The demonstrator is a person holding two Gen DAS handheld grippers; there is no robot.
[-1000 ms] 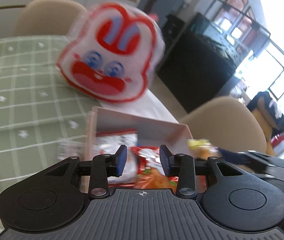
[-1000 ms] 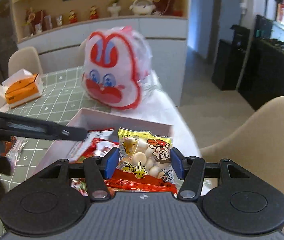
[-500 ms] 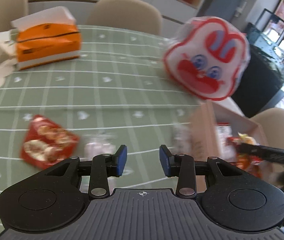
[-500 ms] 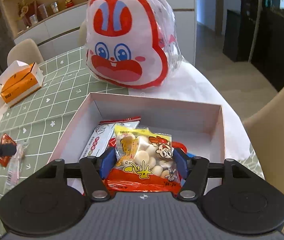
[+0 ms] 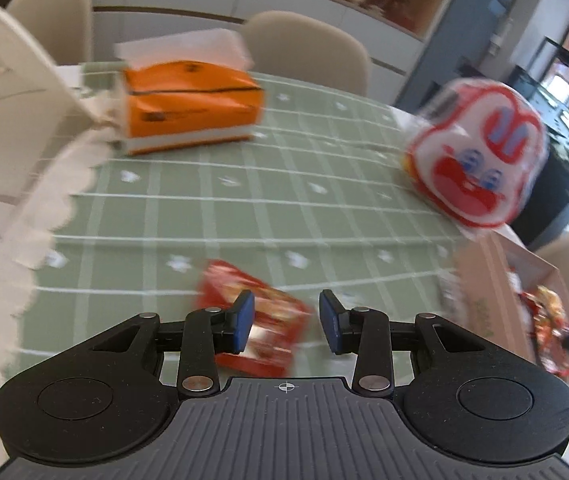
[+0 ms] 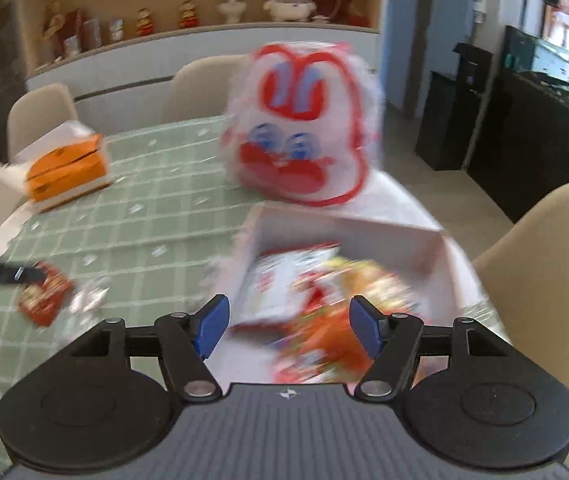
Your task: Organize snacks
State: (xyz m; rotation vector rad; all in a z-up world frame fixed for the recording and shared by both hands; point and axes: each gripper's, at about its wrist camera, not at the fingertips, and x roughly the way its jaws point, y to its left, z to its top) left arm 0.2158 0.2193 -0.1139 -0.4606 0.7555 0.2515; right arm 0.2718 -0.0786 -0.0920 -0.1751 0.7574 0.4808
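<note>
Both views are smeared by motion, so print on the packets is unreadable. The left tongs stand apart and empty over a red snack packet on the green-checked table, half hidden behind one finger. The right tongs, clamped on a yellow packet half a second ago, now gape wide above the blurred snacks in the white box at the table's right edge. Farther off sit a rabbit-face bag and an orange tissue box, with bare cloth between.
</note>
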